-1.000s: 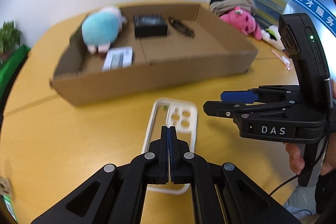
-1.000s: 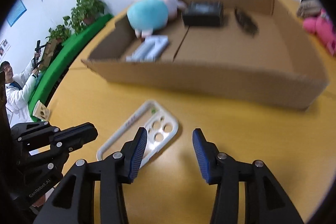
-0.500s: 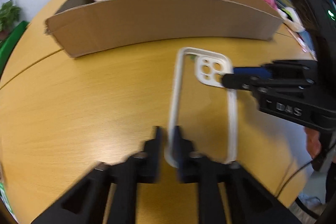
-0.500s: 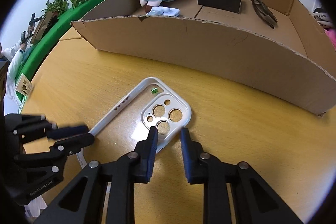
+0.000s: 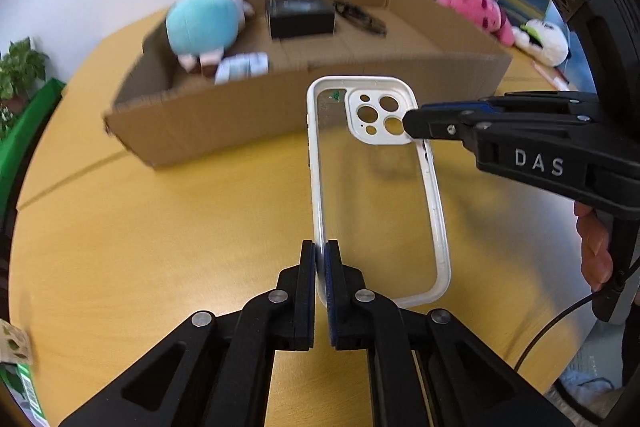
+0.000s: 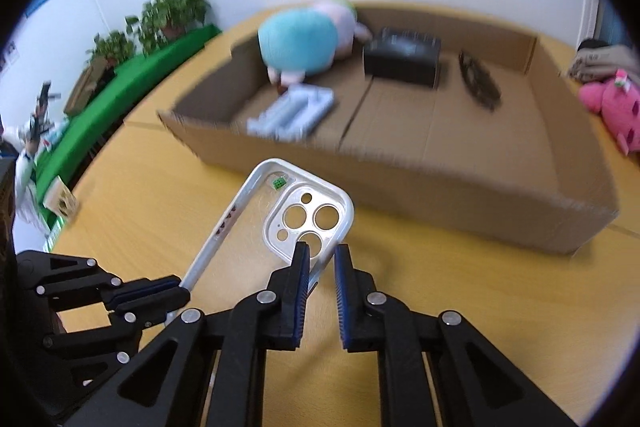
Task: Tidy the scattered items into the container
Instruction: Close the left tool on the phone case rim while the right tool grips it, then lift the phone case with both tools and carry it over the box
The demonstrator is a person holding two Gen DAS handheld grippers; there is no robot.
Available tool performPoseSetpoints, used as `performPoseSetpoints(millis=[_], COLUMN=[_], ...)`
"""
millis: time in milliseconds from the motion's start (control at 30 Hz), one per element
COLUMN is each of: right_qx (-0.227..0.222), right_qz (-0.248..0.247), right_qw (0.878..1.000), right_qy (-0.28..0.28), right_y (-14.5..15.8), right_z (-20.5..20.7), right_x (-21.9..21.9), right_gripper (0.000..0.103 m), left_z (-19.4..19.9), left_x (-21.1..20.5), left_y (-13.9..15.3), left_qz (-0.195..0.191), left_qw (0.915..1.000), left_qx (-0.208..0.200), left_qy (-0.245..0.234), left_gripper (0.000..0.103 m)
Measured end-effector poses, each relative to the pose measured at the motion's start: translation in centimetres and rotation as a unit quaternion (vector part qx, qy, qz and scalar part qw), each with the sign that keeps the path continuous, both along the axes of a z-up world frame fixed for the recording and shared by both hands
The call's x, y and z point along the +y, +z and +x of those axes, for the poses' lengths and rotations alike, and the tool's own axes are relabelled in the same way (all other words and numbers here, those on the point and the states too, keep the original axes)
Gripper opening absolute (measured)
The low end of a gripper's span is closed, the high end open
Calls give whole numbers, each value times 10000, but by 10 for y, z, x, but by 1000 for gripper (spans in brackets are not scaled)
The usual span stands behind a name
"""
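A clear phone case with a white rim (image 5: 374, 183) hangs in the air above the yellow table, in front of the cardboard box (image 5: 280, 111). My left gripper (image 5: 320, 255) is shut on the case's left rim near its lower end. My right gripper (image 6: 320, 259) is closed on the rim at the camera-cutout corner (image 6: 308, 223); it also shows in the left wrist view (image 5: 412, 125). The box (image 6: 460, 195) holds a teal plush toy (image 6: 300, 43), a black box (image 6: 404, 61), a white pack (image 6: 294, 113) and dark glasses (image 6: 478, 83).
A pink plush (image 5: 478, 13) and a white plush (image 5: 544, 41) lie on the table right of the box. Potted plants on a green ledge (image 6: 160, 23) stand beyond the table's left edge. A small carton (image 5: 16, 375) sits at the near left.
The case has been lifted off the table by both grippers and raised toward the box. My right gripper closed onto its camera corner; the left kept its hold on the rim.
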State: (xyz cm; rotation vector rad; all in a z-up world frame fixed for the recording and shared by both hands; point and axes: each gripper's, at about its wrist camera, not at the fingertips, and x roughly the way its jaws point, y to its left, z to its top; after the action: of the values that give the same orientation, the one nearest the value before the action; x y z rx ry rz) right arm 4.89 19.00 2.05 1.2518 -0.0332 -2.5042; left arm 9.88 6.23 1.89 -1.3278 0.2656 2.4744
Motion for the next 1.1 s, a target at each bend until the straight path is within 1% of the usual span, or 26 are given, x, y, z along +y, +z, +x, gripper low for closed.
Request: performPoseSetpoints(millis=[167,300,367,500,667,800,900,1033,1100], right_qx=[568,1012,1160,1332,1328,1202,1002,641,368], right_qz=[49,145,187,319,419,509,505,581,646], right_qw=[9984,9947,9930,9906,9903,9914,9937,9962,9972], right_qy=[-34,-66,-66,-37,-8,1,29,30,8], right_y=[48,88,103,129,145,143,132,98,72], right_z=[-8,-27,-37,-65,-103,-135,-157,-180,-191], right_x=[7,16,20,26,34,38,41,41,41], right_gripper=[11,10,10,10,9,9,8,8,8], left_z=[-19,-41,-54,-86,-122,-144,-160,-181,-187], left_x=[7,15,20,26,33,42,44,48,50], left_y=[38,70,84,104,118,119,111,83,67], left_qz=[88,167,223,380,534,518,531,505,478], left_qw=[9989,9964,9952,9939,9937,9948,9961,9982,9987], left_qx=[448,821,952,1033,980,879,694,281,92], left_qy=[-49,-92,-97,-66,-48,48,106,145,152], left_gripper=[4,4,4,4,4,4,4,5,5])
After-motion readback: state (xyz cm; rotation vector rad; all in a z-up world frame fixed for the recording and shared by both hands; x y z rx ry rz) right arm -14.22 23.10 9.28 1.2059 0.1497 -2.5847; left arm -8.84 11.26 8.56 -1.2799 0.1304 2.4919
